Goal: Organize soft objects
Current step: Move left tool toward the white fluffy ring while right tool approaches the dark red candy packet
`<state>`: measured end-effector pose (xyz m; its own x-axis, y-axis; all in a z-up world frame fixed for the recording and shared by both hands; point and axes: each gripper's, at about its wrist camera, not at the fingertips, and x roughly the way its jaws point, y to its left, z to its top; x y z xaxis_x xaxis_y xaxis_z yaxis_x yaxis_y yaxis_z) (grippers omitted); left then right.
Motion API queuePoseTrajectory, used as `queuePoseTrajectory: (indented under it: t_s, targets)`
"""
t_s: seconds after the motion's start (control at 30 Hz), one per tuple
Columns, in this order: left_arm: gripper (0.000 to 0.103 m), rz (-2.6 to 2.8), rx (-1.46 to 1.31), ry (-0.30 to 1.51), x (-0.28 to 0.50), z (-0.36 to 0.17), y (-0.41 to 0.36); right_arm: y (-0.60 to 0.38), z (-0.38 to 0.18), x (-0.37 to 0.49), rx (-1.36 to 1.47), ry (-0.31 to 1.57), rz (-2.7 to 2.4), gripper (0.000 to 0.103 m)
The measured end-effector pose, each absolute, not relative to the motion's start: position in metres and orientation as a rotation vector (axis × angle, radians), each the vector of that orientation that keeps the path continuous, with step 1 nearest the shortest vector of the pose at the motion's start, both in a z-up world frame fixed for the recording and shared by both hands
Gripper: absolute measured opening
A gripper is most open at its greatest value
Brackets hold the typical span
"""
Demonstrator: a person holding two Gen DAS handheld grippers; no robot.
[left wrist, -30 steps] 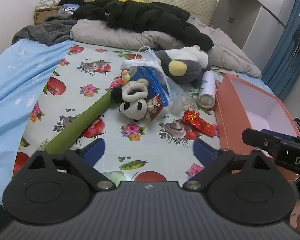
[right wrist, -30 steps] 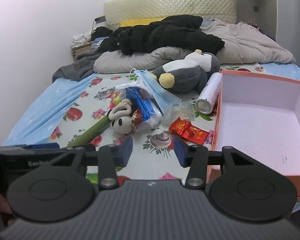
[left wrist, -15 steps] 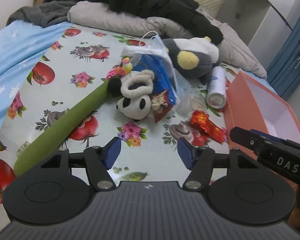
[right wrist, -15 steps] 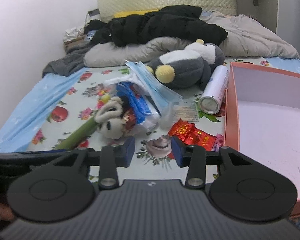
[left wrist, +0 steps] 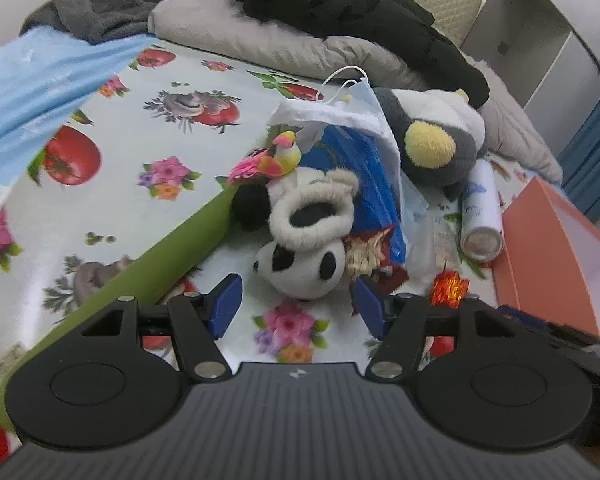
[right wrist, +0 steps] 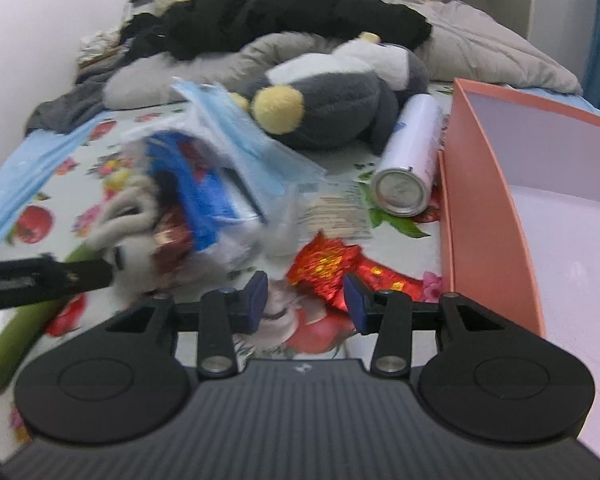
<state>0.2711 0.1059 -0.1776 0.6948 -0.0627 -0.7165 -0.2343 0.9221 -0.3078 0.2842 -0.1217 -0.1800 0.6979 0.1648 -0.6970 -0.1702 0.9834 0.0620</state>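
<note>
Soft toys lie heaped in the middle of the bed's fruit-and-flower cloth (left wrist: 112, 184), and the step in hand looks like the approach to a first pick — nothing is gripped yet.

Largest is the orange box (right wrist: 484, 184), open and seemingly empty, standing at the right edge of the heap; I judge it the likely place for the sorted things. Next in size, the grey penguin plush (left wrist: 432, 140) lies at the far side of the pile, beside the white spray can (right wrist: 408, 168), which rests along the box's outer wall. The long green plush roll (left wrist: 168, 256) runs diagonally toward the near left, its far end tucked against the panda plush (left wrist: 300, 248).

The panda lies just ahead of the left gripper (left wrist: 296, 304), roughly centred on the gap between its fingers but not yet between them; the jaws narrowed a moment back and now stand open with only cloth between them. The next move probably calls for sliding forward until the panda's head sits between the pads, then closing gently.

The right gripper (right wrist: 306, 298) — part open, holding nothing — hovers just short of the crumpled red foil wrapper (right wrist: 324, 272), the smallest thing here, near the box wall.
</note>
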Motion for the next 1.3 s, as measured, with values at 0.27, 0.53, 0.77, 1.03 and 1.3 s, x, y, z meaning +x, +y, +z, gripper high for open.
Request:
queuePoseTrajectory:
  t_s: [0.27, 0.53, 0.77, 1.03, 1.3]
  targets:
    - [0.068, 0.136, -0.32, 0.75, 0.292, -0.187, 0.097, -0.122, -0.203, 0.314, -0.017, 0.776, 0.113, 0.045]
    - [0.065, 0.14, -0.324, 0.773, 0.305, -0.199, 0.093, -0.113, -0.217, 0.328, -0.036, 0.814, 0.143, 0.047]
    - [0.058, 0.147, -0.367, 0.777, 0.301, -0.198, 0.099, -0.107, -0.215, 0.333, -0.069, 0.84, 0.16, 0.045]
    - [0.056, 0.116, -0.442, 0.81, 0.284, -0.18, 0.106, -0.115, -0.205, 0.329, -0.011, 0.87, 0.174, 0.036]
    - [0.054, 0.046, -0.533, 0.876, 0.249, -0.158, 0.106, -0.12, -0.189, 0.304, -0.005, 0.88, 0.212, 0.004]
